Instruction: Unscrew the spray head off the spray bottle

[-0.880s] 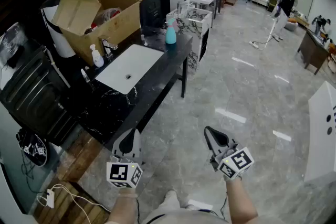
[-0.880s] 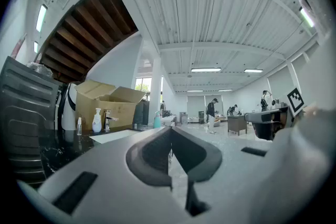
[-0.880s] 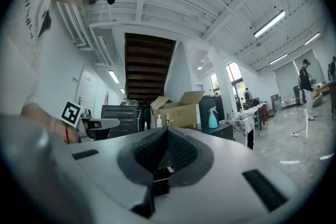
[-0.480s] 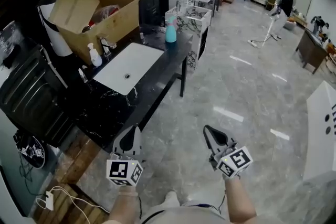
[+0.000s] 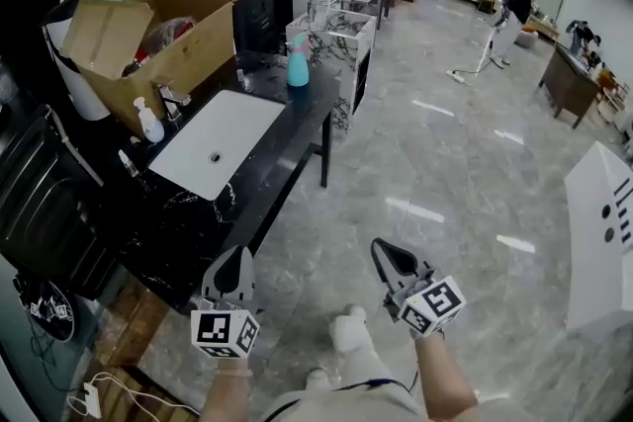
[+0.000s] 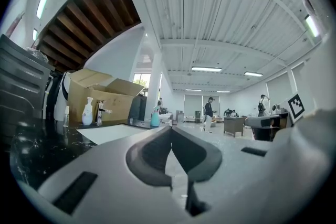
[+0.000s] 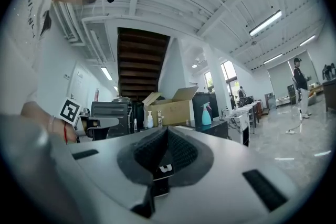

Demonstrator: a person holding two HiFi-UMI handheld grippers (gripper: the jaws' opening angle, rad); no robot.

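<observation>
Spray bottle (image 5: 298,60), teal, upright on black counter (image 5: 203,217) well ahead of me; its head too small to make out. Left gripper (image 5: 239,254), right gripper (image 5: 380,246): jaws closed, empty.

The right gripper (image 7: 167,131) fills the foreground, its 2 jaws pressed together with nothing between them. Beyond its tip an open cardboard box (image 7: 171,109) stands at a dark counter (image 7: 223,127). Just in front of the box are 1 white pump bottle (image 7: 149,119) and a faucet (image 7: 159,118). Right of the box stands a teal spray bottle (image 7: 206,114), its spray head on. Left of the box the left gripper (image 7: 111,121) shows. Far right of the box stands a person (image 7: 301,84).
</observation>
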